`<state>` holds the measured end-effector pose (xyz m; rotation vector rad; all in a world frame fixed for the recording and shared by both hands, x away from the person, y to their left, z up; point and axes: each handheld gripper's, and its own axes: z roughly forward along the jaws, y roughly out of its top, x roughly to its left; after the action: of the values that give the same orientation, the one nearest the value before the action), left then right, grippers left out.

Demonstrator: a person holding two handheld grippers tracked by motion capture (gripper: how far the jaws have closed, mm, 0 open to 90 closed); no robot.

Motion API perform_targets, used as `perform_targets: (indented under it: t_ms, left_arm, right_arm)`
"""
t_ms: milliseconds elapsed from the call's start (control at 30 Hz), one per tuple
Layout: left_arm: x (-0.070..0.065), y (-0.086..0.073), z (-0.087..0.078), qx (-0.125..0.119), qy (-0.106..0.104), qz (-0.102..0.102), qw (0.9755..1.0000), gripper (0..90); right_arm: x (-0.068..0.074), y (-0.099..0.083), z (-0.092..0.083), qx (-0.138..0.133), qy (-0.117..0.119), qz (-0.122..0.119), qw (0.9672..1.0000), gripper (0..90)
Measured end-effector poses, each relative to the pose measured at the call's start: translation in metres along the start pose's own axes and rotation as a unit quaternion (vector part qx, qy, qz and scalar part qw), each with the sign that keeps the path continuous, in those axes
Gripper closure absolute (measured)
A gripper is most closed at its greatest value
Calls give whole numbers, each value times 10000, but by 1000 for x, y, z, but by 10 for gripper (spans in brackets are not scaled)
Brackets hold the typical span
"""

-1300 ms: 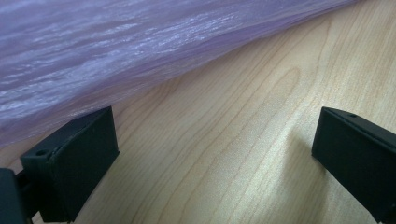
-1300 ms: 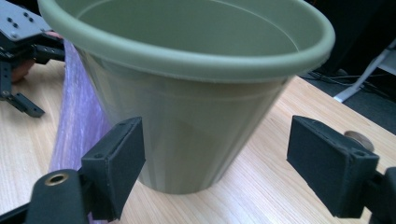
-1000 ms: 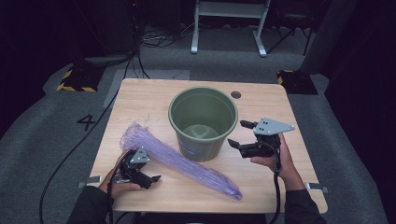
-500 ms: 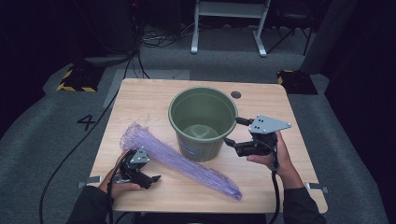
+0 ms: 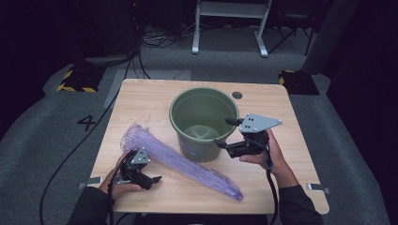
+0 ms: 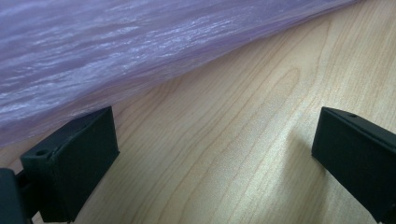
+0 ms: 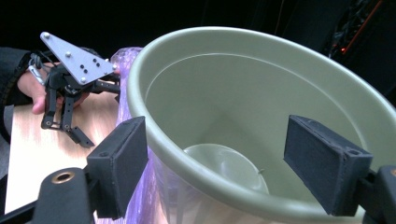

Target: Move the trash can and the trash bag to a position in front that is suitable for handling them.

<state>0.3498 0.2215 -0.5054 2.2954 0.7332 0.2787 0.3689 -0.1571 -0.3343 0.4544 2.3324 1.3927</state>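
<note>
A green bucket (image 5: 197,101) stands upright in the middle of the wooden table (image 5: 145,101). A long purple plastic bag (image 5: 187,161) lies flat from the bucket's left side toward the front edge. My right gripper (image 5: 225,132) is open at the bucket's right rim. In the right gripper view its jaws (image 7: 224,163) stand either side of the near rim of the bucket (image 7: 243,93), without pinching it. My left gripper (image 5: 152,179) rests low at the front left, just beside the bag. It is open (image 6: 212,140) over bare wood, and the bag (image 6: 116,46) lies past its left jaw.
A round cable hole (image 5: 237,95) sits near the table's far edge. Beyond the table stand a white metal frame (image 5: 230,28) and yellow-black striped blocks (image 5: 75,79) on the floor. The other hand and its gripper (image 7: 70,93) appear past the bucket in the right gripper view.
My right gripper has moved left to the bucket, and its open jaws now stand astride the rim. The left gripper and the bag have stayed put.
</note>
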Motion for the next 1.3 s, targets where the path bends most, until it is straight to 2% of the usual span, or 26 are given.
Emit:
perform_targets:
  t_ms: [133,167,200,233,267,367,400,433,500,733,867,1300]
  left_arm:
    - [0,0,0,-6,-3,-4,10000,0]
    - [0,0,0,-7,-1,-6,10000,0]
    - [0,0,0,-6,1,-6,10000,0]
    - [0,0,0,-7,1,-7,10000,0]
    - [0,0,0,-7,1,-8,10000,0]
    - [0,0,0,-4,1,-7,10000,0]
    - [0,0,0,-7,1,-7,10000,0]
    - [0,0,0,-11,-1,-4,10000,0]
    - [0,0,0,-7,1,-7,10000,0]
    - [0,0,0,-12,3,-3,10000,0]
    - [0,0,0,-24,5,0,10000,2]
    - [-1,0,1,-24,17,-4,10000,3]
  right_arm:
    - [2,1,10,100,77,-43,9999,239]
    - [2,1,12,55,107,-51,9999,248]
    - [2,1,14,16,153,-40,9999,269]
    - [4,2,16,17,241,-95,9997,335]
    - [5,2,18,45,318,-141,9994,364]
    - [9,2,23,179,459,-278,9984,441]
    - [9,2,23,179,459,-278,9984,441]
    - [11,2,28,333,563,-370,9972,495]
    - [11,3,29,376,576,-407,9968,511]
    - [12,4,34,566,589,-675,9944,630]
    - [11,4,33,595,516,-704,9944,671]
    - [9,-11,7,581,244,-710,9955,692]
